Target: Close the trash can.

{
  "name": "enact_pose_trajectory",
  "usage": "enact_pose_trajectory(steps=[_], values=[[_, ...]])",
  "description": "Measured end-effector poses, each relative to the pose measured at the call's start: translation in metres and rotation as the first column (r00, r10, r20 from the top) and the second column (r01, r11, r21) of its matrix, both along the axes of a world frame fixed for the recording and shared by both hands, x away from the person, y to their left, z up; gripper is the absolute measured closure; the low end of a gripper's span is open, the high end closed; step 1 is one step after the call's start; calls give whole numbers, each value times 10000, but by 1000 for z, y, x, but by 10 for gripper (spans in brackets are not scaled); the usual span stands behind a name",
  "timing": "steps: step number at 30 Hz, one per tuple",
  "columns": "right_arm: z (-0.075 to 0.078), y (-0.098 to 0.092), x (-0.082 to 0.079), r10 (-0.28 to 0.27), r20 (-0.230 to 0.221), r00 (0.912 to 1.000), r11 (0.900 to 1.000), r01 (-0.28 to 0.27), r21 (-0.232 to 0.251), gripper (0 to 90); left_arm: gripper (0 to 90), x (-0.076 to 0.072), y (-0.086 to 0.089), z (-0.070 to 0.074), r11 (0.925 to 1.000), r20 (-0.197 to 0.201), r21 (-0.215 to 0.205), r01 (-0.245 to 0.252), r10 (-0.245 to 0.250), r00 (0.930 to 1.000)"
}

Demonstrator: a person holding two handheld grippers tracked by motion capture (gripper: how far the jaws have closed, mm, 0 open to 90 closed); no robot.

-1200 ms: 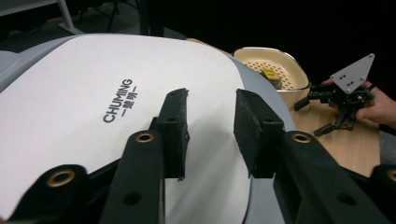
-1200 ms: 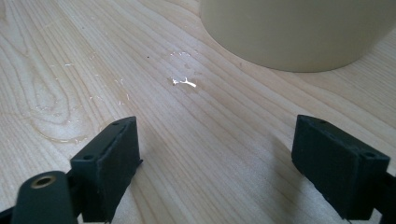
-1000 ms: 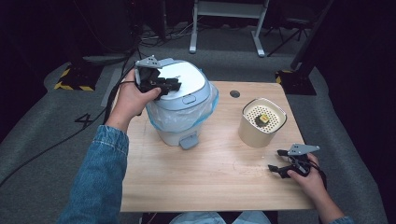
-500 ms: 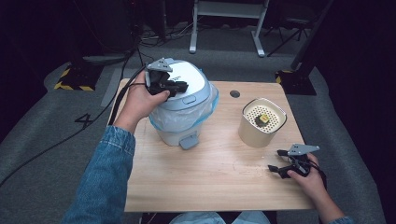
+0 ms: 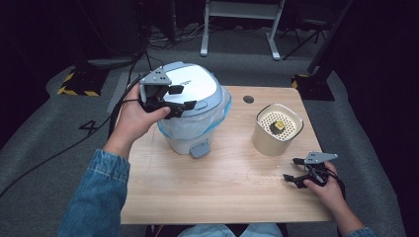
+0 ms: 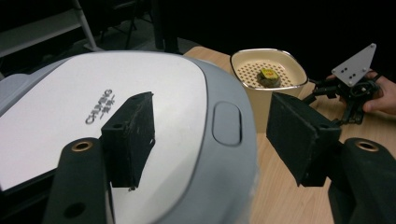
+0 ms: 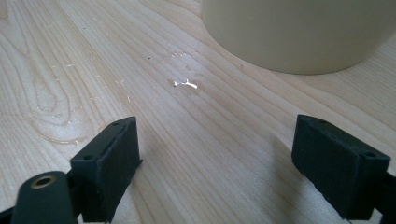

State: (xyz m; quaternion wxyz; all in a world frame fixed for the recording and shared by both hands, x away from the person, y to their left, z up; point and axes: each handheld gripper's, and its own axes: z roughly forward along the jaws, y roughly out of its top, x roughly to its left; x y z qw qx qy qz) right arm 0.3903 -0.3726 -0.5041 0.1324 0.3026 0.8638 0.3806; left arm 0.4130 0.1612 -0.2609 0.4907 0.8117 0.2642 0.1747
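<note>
Since the earlier high view, the left gripper (image 5: 179, 98) has slid from the bin's upper-left rim toward the middle of the lid, and its jaws have just been opening, with nothing clamped between them; the right gripper (image 5: 298, 171) has kept its place on the table (image 5: 222, 192).

High view: the pedal bin (image 5: 193, 111) stands at upper centre-left of the frame, its white lid (image 5: 197, 86) shut, a clear liner bulging under the grey rim and a grey pedal (image 5: 199, 147) sticking out toward the bottom of the frame. The left gripper hovers over the lid's left half, released, pointing right across it. The cream canister (image 5: 276, 129) sits at centre right, well apart from the bin, a small yellow-topped thing (image 5: 279, 126) lying on its perforated insert. The right gripper rests at lower right, near the canister, so the left hand is plainly the one nearer the bin.

Left gripper view: the lid fills the left and centre, and the jaws stand wide, one over the white panel, the other past the bin's edge above the table. A grey push button (image 6: 226, 123) lies between them, just ahead; I judge the next move turns on it. Printed on the lid is "CHUMING" (image 6: 99, 106), with characters beneath too small to read. The canister is at upper right.

Right gripper view: the jaws are spread and empty above the wood, with the canister's wall (image 7: 299, 32) ahead at upper right.
</note>
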Motion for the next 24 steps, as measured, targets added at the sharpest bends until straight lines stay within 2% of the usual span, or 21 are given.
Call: enact_pose_trajectory(steps=[4, 9, 12, 14, 19, 24], values=[[0, 0, 1, 24, -3, 10000, 10000, -24, 6, 153, 300, -21, 6, -4, 10000, 56, -65, 33, -33, 10000], [0, 1, 2, 41, 9, 10000, 10000, -41, 7, 153, 285, -42, 13, -11, 9999, 141, 127, 87, -89, 9999], [0, 2, 3, 48, 7, 10000, 10000, -48, 1, 153, 284, -54, 18, -16, 9997, 143, 229, -84, 81, 9999], [0, 2, 3, 51, 13, 10000, 10000, -51, -6, 153, 284, -63, 23, -20, 9985, 181, 440, -334, 327, 9993], [0, 2, 3, 48, 23, 10000, 10000, -48, -16, 152, 282, -76, 33, -29, 9940, 120, 829, -707, 699, 9975], [0, 2, 3, 44, 21, 10000, 10000, -44, -13, 152, 280, -84, 41, -47, 9894, -43, 1098, -954, 965, 9953]])
